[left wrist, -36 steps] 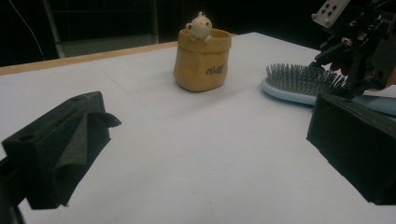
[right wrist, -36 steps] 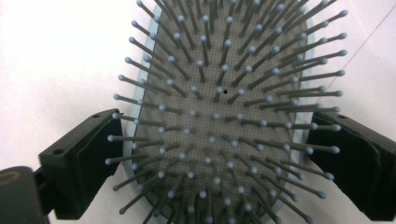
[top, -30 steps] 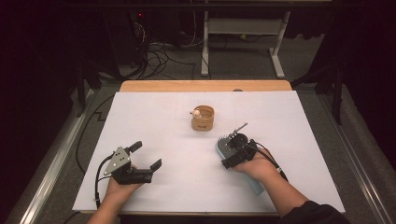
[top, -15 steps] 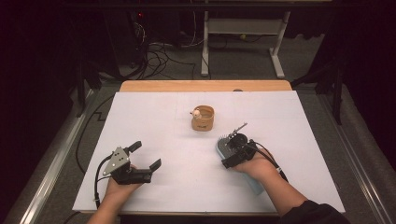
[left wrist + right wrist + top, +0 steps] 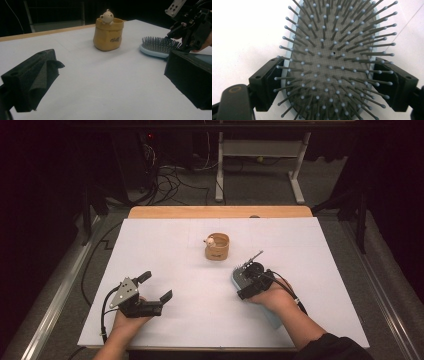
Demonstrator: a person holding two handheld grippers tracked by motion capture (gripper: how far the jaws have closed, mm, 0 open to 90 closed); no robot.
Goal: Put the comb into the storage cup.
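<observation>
While right gripper straddles hairbrush head, contact unclear | left gripper wide, holding nothing | brush flat on bench

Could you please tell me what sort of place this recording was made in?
Probably a lab or workshop bench set up for recording. A white sheet covers the table, cables tangle on the dark floor behind, and a metal stand sits beyond the table.

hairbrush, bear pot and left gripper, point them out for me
hairbrush [image 5: 329, 62]: right gripper view, on the bristle pad.
bear pot [image 5: 108, 36]: left gripper view, on its yellow front wall.
left gripper [image 5: 155, 286]: high view, midway between its fingertips.
</observation>
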